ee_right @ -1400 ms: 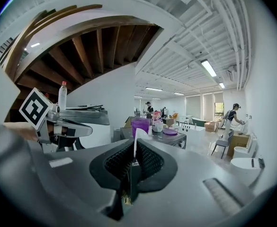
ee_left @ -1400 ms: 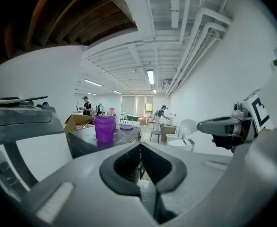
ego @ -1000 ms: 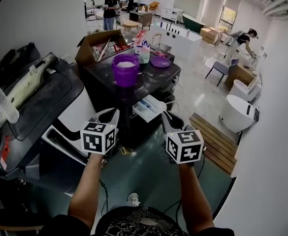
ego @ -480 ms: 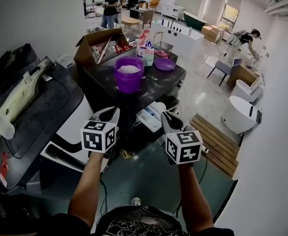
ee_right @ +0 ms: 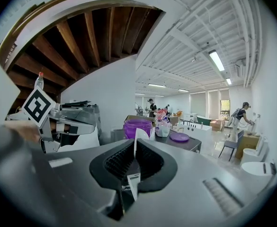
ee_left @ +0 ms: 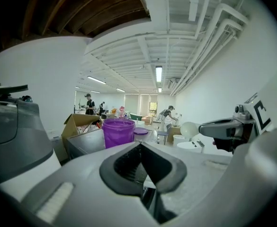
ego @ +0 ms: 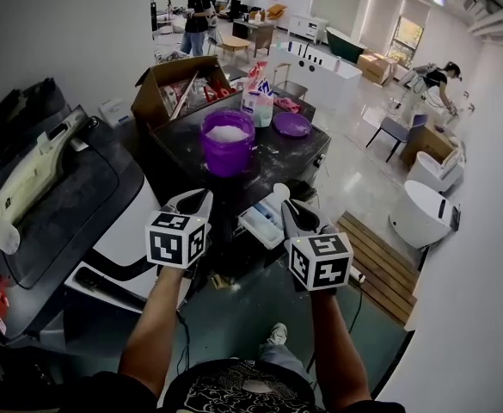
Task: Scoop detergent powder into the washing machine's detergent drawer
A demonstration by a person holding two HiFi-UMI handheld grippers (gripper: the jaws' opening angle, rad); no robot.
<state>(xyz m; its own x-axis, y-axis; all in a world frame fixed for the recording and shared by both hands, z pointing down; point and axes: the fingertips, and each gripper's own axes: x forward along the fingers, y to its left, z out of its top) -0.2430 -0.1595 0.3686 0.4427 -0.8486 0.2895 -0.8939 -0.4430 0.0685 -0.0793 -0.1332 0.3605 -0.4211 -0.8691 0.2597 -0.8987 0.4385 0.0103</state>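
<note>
A big white room with a dark floor (ego: 234,308). A black washing machine (ego: 277,157) has a purple tub (ego: 227,143) of white powder on top. The tub looks a bit nearer than before. Below the tub, the detergent drawer (ego: 264,219) sticks out, open. The left gripper (ego: 195,200) is below the tub, its jaws pressed together with nothing in them. The right gripper (ego: 292,209) is below and right of the tub. Its jaws pinch a white scoop (ego: 279,192) close to the drawer, same as before. A shoe (ego: 275,334) has come into view far below the tub.
</note>
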